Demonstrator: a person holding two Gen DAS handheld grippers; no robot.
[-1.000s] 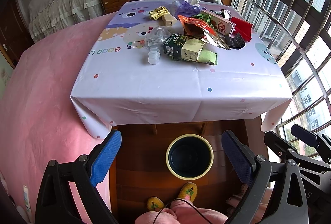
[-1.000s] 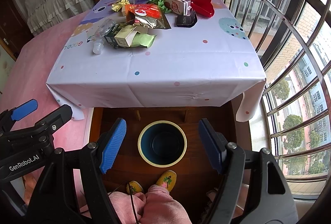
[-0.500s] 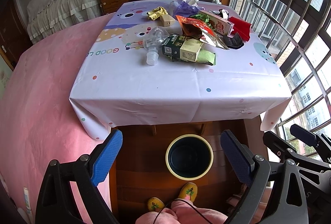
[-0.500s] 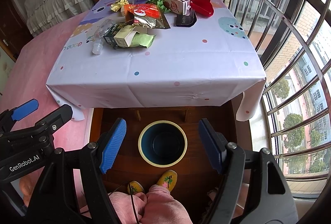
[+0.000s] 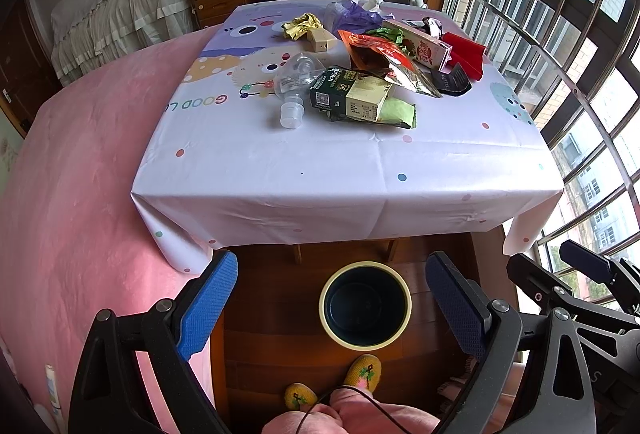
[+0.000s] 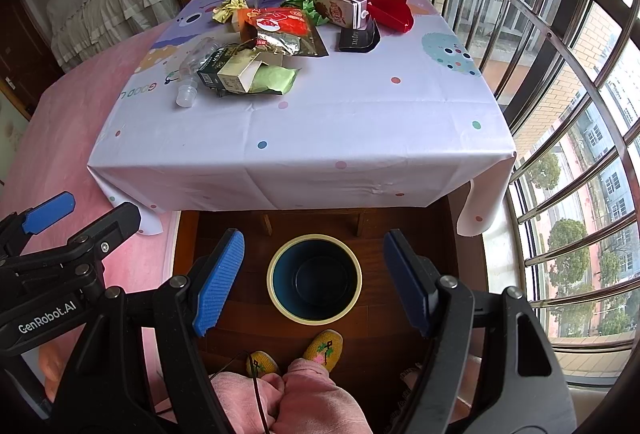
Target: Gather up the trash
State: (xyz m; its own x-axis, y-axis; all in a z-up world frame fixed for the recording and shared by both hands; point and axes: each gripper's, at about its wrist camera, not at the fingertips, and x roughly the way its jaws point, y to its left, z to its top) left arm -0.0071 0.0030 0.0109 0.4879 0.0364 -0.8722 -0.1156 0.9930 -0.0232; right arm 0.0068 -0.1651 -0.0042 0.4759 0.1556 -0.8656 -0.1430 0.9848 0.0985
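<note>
**Hovering above the bin: both grippers held wide before the first pick**

Hovering side by side over the floor, the left gripper (image 5: 332,308) and the right gripper (image 6: 314,280) were both spread wide and carried nothing. Between the blue pads of each, the round trash bin (image 5: 366,341) with its pale yellow rim stood on the wooden floor, close to the near edge of the desk (image 5: 344,169); its dark interior looked empty. The person's pink-clad knees and yellow embroidered slippers (image 6: 325,344) appeared just beneath the bin in both views.

The trash lay clustered on the far half of the desk's printed cloth. Nearest was a clear plastic bottle (image 5: 294,83) on its side, cap toward the viewer, touching a dark green carton (image 5: 348,93) that rested on a light green packet (image 5: 398,111). Behind these lay an orange-red foil snack bag (image 5: 378,51), a crumpled gold wrapper (image 5: 302,25), a small tan box (image 5: 322,39), a purple plastic bag (image 5: 354,18), a long pink box (image 5: 422,45), a red tray (image 6: 390,9) and a black pouch (image 6: 358,41).

Compared with the views half a second and one second earlier, the scene was almost unchanged: the trash kept its positions, both grippers kept the same spread, and the left wrist view shifted only slightly.
</note>
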